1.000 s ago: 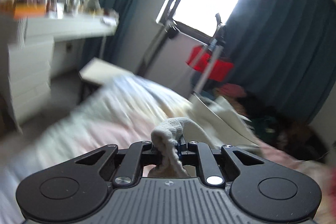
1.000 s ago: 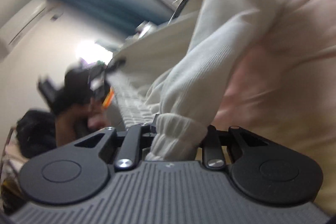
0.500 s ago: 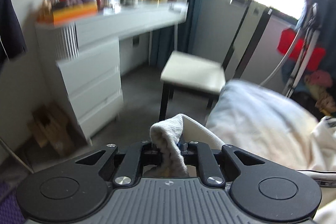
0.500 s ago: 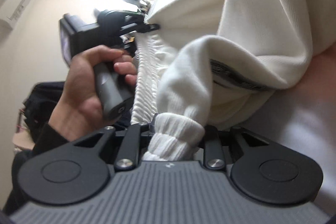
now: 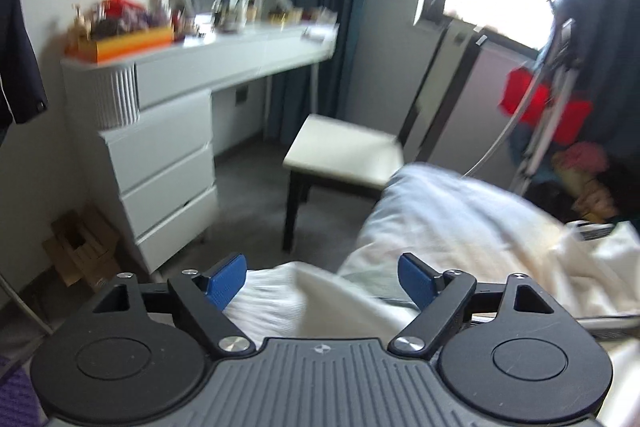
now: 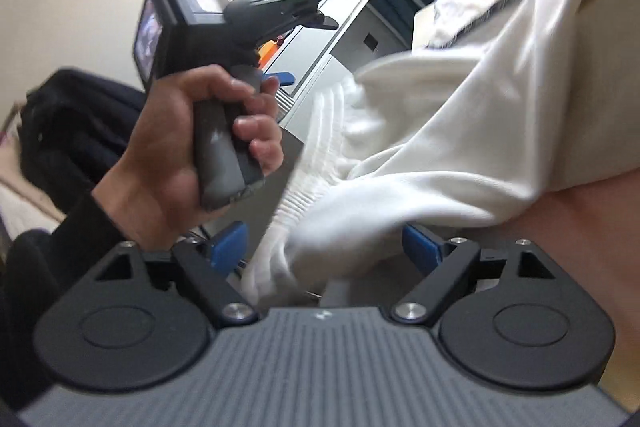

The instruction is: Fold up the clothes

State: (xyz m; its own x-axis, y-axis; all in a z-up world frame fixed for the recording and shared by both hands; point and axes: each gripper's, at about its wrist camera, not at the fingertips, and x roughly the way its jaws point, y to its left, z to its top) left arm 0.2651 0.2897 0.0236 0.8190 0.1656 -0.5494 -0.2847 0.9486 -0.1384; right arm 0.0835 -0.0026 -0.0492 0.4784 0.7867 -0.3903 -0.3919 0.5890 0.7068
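Observation:
A white ribbed-knit garment lies on the bed. In the left wrist view its cloth [image 5: 280, 297] lies below my left gripper [image 5: 322, 277], which is open with blue pads [image 5: 226, 281] spread wide and nothing held. In the right wrist view the garment [image 6: 460, 131] with its ribbed cuff [image 6: 320, 163] hangs loose between the blue pads [image 6: 230, 247] of my right gripper [image 6: 324, 247], which is open. The person's hand holds the left gripper [image 6: 224, 39] at the left of the right wrist view.
A white dresser and vanity desk [image 5: 172, 131] with clutter stand at the left. A white-seated chair [image 5: 344, 155] stands beside the bed [image 5: 460, 211]. Dark curtains, a bright window and a red item on a rack [image 5: 540, 107] are at the right.
Both grippers were shut on the garment's ribbed edges; now both have opened and let go. The cloth has dropped from the jaws onto the bed.

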